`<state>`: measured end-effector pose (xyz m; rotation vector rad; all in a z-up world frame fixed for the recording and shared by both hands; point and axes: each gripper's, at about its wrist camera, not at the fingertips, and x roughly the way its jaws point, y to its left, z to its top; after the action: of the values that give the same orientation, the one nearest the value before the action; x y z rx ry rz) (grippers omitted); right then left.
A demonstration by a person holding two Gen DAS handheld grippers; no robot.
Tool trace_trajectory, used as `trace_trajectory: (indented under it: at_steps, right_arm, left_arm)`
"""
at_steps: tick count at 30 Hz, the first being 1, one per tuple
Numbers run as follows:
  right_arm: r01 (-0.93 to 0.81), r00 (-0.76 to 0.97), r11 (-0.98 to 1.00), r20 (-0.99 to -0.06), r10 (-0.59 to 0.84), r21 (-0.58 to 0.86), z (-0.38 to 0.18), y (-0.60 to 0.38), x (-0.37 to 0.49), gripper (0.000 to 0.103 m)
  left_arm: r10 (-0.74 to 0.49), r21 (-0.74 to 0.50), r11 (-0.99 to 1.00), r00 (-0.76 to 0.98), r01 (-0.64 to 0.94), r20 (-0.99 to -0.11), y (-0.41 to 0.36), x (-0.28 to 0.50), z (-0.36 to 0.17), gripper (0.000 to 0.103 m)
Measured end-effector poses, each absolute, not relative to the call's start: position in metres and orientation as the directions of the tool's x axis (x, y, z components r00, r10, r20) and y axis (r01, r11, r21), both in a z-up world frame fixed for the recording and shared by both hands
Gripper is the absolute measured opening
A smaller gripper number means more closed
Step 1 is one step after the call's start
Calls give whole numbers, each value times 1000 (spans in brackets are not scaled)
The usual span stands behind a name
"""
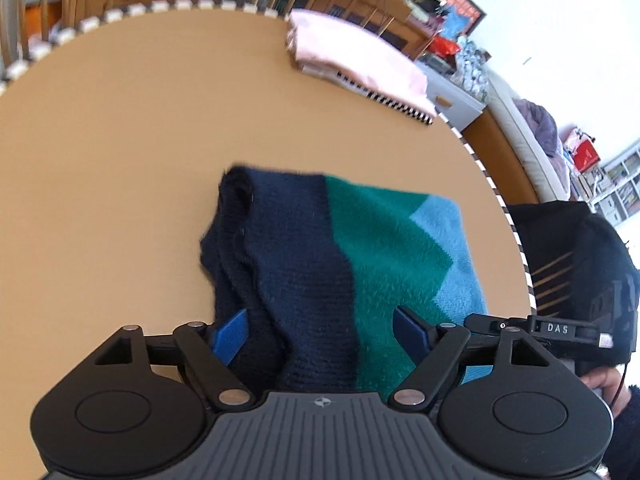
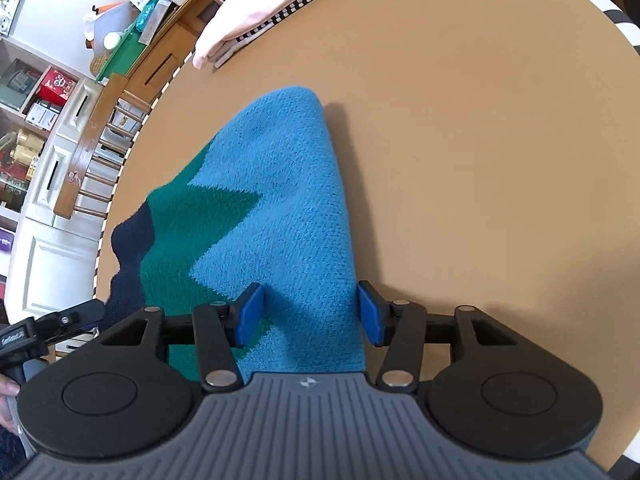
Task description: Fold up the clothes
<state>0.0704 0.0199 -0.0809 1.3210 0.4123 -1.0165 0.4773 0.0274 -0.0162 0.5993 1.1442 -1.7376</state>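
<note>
On tan table [image 1: 100,160], folded sweater [image 1: 340,248] between open left tongs [image 1: 320,332]

Both wrist views angled steeply down, close over the folded navy, green and light-blue knitted sweater [image 1: 352,264] [image 2: 276,216]; shared: round tan table [image 1: 120,160] [image 2: 480,140].

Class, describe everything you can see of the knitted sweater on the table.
The sweater is a fuzzy knit in navy, green and light blue zigzag bands. It lies folded into a thick bundle on the tan table, navy end bunched in layers. The open left claw straddles its navy and green part; the right claw straddles the light blue end, pads not pressing it.
</note>
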Motion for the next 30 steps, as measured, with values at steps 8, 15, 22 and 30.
trace_trajectory:
  at_steps: [8,15,22,30]
  right_arm:
    - [779,554,-87,-747,-368,620,-82,19,63,53]
    - [773,566,-85,-744,-356,629,-82,17,60,53]
    - [760,584,-80,-732,-351,645,-84,15,57,53]
    - [808,560,19,-757,-336,589,-78,7,70,52]
  left_arm:
    - [-428,-407,-116,-415,906,-803,9,478,-21,84]
    - [-355,-346,-125,-368,930,-859,-5,460,-56,86]
    - [-377,-278,-205,-338,938,-862,7,448,-58,88]
    - [-385,-283,-195,-338,939,-859,6,442,-56,81]
